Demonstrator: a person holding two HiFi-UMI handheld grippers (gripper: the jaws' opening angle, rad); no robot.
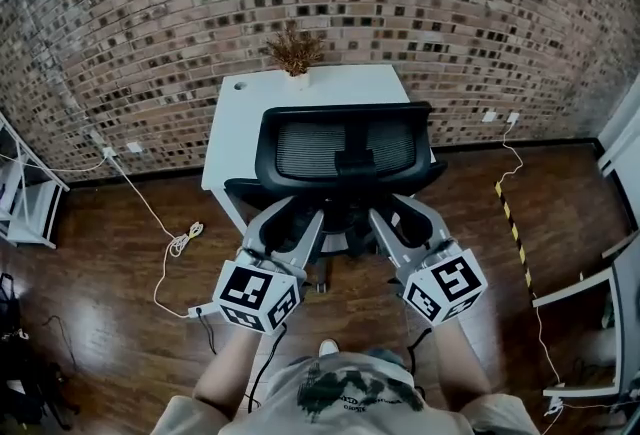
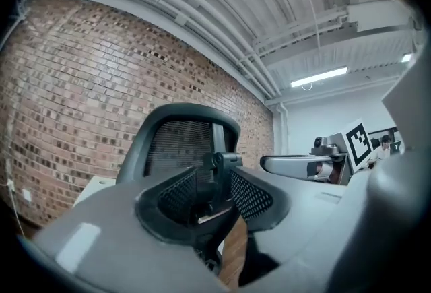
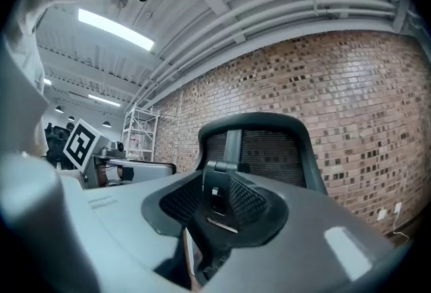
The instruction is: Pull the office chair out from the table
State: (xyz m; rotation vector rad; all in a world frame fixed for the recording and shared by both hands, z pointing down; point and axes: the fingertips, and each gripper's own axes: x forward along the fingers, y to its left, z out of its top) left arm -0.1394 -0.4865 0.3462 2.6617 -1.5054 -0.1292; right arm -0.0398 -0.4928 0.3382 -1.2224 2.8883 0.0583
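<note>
The black office chair (image 1: pixel 345 145), with a mesh back, a centre spine and 2 armrests, stands close against the white table (image 1: pixel 240 118), its back toward the person. Left gripper (image 1: pixel 300 218) and right gripper (image 1: pixel 398 213) sit just behind it, each with jaws partly apart, gripping nothing.

No readable text; the shirt print (image 1: pixel 345 395) is too blurred.

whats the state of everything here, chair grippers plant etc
office chair: upright, close against the near side of the table, not gripped
left gripper: open, nothing between its jaws
right gripper: open, nothing between its jaws
plant: upright at the table's far edge
</note>
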